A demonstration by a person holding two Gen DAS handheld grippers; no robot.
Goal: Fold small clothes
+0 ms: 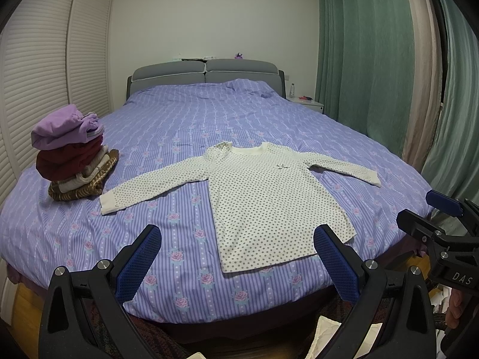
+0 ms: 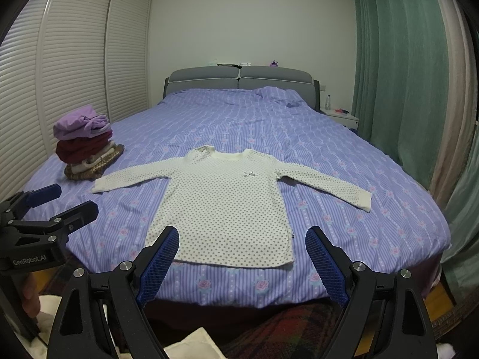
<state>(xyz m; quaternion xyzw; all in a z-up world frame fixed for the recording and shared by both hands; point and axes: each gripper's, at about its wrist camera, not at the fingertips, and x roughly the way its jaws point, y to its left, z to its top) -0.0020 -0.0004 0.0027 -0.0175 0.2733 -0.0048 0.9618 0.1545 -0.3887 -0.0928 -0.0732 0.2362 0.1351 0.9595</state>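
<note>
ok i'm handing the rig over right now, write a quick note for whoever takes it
Left gripper: open, empty, held short of the bed's near edge.
Right gripper: open, empty, held the same way.
The cream long-sleeved shirt with brown polka dots lies flat on the purple striped floral bedspread, sleeves spread, hem nearest.
A stack of folded clothes sits at the bed's left side.
Left: fold the shirt; no fold made yet.

The bed (image 2: 299, 137) surface is bare around the shirt (image 2: 227, 203) on all sides. The sole obstacle on it is the clothes stack (image 2: 85, 145) at the left edge, just beyond the shirt's left cuff. Wardrobe doors (image 2: 60, 74) bound the left side; curtains (image 2: 398, 74) bound the right.
</note>
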